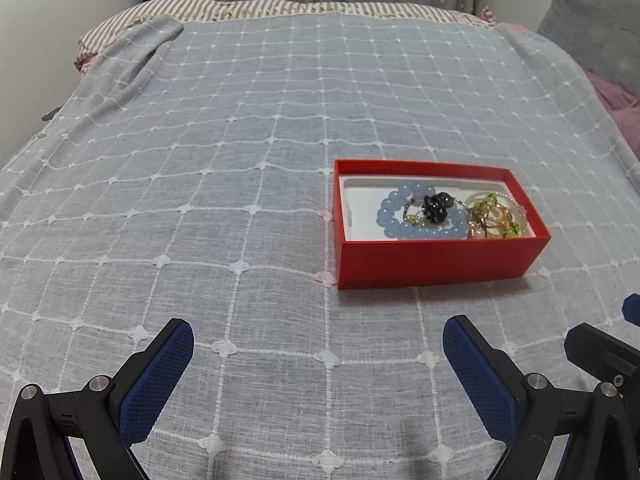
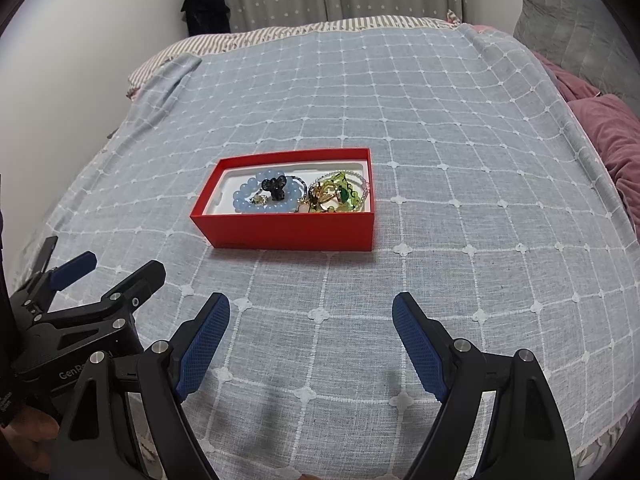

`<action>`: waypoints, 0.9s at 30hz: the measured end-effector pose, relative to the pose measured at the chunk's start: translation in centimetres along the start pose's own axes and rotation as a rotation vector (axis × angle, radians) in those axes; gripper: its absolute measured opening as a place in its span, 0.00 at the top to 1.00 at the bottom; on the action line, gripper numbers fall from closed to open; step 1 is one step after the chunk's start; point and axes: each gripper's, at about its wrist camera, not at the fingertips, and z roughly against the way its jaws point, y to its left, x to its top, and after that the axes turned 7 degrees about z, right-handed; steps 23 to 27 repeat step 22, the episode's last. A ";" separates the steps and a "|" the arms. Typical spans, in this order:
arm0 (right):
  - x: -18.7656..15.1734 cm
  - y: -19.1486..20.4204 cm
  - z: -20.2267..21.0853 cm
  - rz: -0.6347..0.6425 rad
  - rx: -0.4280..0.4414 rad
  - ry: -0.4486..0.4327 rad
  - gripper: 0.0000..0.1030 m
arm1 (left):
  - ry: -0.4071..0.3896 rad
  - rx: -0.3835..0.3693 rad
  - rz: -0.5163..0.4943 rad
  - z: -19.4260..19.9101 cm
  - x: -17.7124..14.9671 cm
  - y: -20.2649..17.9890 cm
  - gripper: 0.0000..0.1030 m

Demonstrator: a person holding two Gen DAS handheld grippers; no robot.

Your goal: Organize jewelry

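A red box (image 1: 436, 258) with a white lining sits on the bed. It holds a blue bead bracelet (image 1: 390, 216), a black charm (image 1: 438, 207) and a tangle of gold and green jewelry (image 1: 496, 218). My left gripper (image 1: 318, 340) is open and empty, short of the box and to its left. In the right wrist view the same box (image 2: 288, 232) lies ahead, with the blue bracelet (image 2: 244, 200) and green and gold pieces (image 2: 340, 196) inside. My right gripper (image 2: 312, 316) is open and empty, just short of the box. The left gripper's body (image 2: 80, 300) shows at lower left.
A grey-blue bedspread with a white grid (image 1: 240, 160) covers the bed. A striped sheet (image 1: 280, 8) lies at the far end below star-print curtains. A grey cushion (image 2: 568, 32) and pink bedding (image 2: 612, 140) lie on the right. A white wall runs along the left.
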 end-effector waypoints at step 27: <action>-0.1 0.3 0.4 0.024 -0.036 -0.020 0.17 | -0.006 -0.013 -0.006 0.2 0.0 -0.2 0.01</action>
